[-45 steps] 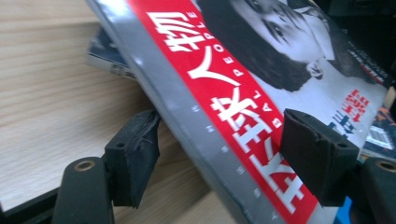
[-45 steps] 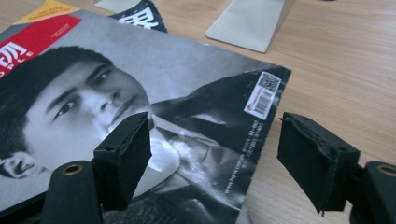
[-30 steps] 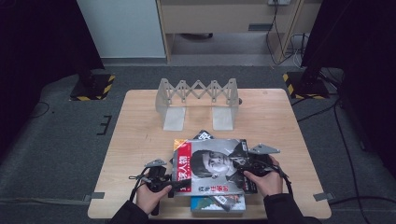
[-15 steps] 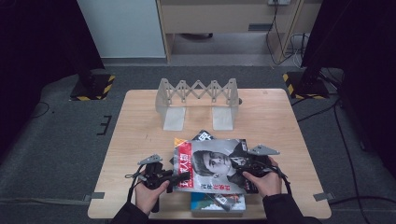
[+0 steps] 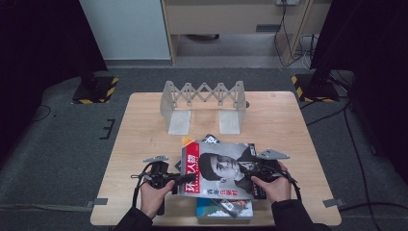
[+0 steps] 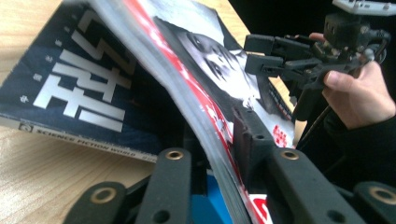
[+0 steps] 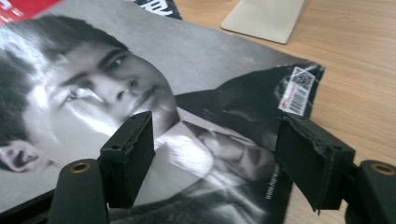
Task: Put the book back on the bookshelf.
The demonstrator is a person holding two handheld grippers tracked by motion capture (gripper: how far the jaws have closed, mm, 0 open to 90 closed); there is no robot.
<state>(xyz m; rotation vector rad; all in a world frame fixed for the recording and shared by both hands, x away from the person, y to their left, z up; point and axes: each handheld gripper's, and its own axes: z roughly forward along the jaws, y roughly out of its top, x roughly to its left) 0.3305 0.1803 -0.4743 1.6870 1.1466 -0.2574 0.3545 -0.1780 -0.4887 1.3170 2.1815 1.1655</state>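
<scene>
A magazine point(image 5: 221, 168) with a grey portrait cover and a red strip down its left side lies on top of a small pile at the table's front. My left gripper point(image 5: 185, 177) has just been closing and is shut on the magazine's left edge point(image 6: 205, 56), which stands lifted off a dark blue magazine point(image 6: 79, 88) below it. In the left gripper view the edge runs between my left gripper's point(image 6: 212, 140) jaws. My right gripper point(image 5: 255, 171) rests over the cover's right part point(image 7: 116, 84). In its own view my right gripper point(image 7: 215, 144) has its jaws apart, with nothing pinched between them.
A folding grey rack point(image 5: 204, 94) with two flat feet stands at the table's back middle; one foot point(image 7: 264, 16) lies beyond the magazine. A blue book point(image 5: 223, 208) pokes out under the pile at the front edge. Bare wood point(image 5: 144, 125) spreads left of the pile.
The left gripper's jaws have closed on the magazine's left edge and risen a little, tilting that edge up. The right hand has stayed where it was.
</scene>
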